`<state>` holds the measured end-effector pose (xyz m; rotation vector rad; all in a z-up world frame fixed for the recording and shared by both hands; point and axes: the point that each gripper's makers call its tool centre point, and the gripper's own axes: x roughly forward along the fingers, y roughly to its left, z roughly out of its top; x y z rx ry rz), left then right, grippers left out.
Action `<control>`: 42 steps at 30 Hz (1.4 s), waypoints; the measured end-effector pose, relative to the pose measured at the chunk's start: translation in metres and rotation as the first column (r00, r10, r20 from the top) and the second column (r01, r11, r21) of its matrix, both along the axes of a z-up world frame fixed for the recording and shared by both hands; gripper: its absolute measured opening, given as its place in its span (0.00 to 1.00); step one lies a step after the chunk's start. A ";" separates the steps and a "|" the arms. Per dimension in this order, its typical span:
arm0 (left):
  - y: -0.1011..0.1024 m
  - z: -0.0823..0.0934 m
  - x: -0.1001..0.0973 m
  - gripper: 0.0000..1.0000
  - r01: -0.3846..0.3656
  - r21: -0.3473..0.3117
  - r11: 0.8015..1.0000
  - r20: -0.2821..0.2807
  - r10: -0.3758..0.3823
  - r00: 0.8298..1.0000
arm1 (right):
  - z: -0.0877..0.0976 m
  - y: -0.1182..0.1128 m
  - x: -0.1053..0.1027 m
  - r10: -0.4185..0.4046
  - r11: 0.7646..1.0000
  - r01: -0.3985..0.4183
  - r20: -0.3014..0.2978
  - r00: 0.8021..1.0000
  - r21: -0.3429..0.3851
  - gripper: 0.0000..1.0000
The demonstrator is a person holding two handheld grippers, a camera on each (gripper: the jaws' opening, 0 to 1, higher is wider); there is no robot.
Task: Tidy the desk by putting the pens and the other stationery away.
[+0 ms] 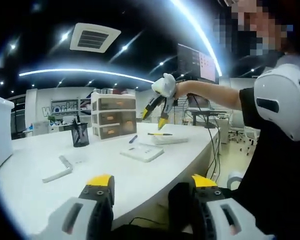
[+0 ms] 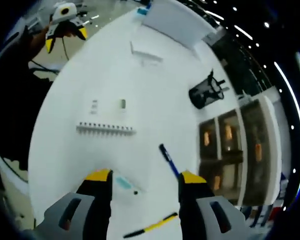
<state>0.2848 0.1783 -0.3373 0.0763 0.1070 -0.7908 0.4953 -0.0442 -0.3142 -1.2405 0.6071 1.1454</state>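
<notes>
My right gripper hangs open over the white desk with nothing between its jaws. Between and just beyond them lies a blue pen; a yellow and black pen lies nearer, below the jaws. A black mesh pen holder stands farther along the desk. My left gripper is open and empty at the desk's near edge. In the left gripper view the right gripper hovers above the yellow and black pen, with the blue pen and the pen holder to its left.
A white spiral notebook lies mid-desk and a small teal item sits by my right jaws. A drawer unit stands behind the holder. A white box is at the left. A person stands on the right.
</notes>
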 end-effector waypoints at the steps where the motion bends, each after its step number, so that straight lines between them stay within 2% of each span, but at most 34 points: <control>1: 0.000 0.000 0.000 0.60 0.000 0.000 1.000 -0.002 0.000 1.000 | -0.001 0.002 0.003 0.007 1.000 -0.007 -0.003 1.000 -0.005 0.50; 11: 0.002 -0.002 -0.001 0.62 0.006 0.007 1.000 -0.010 -0.006 1.000 | -0.013 0.011 0.030 0.079 0.990 -0.079 0.001 0.997 -0.117 0.46; 20: 0.005 -0.002 0.000 0.62 0.001 0.008 1.000 -0.016 -0.001 1.000 | -0.029 0.010 0.047 0.103 0.982 -0.103 -0.005 0.995 -0.160 0.39; 25: 0.005 -0.005 0.002 0.62 -0.001 0.010 1.000 -0.025 0.002 1.000 | -0.035 0.017 0.052 0.121 0.981 -0.125 -0.036 0.992 -0.151 0.35; 32: 0.005 -0.005 0.002 0.62 0.003 0.018 1.000 -0.031 -0.002 1.000 | -0.044 0.021 0.058 0.147 0.971 -0.156 -0.064 0.987 -0.182 0.33; 42: 0.006 -0.007 0.001 0.62 0.009 0.024 1.000 -0.039 -0.008 0.999 | -0.065 0.028 0.049 0.184 0.953 -0.224 -0.197 0.963 -0.202 0.30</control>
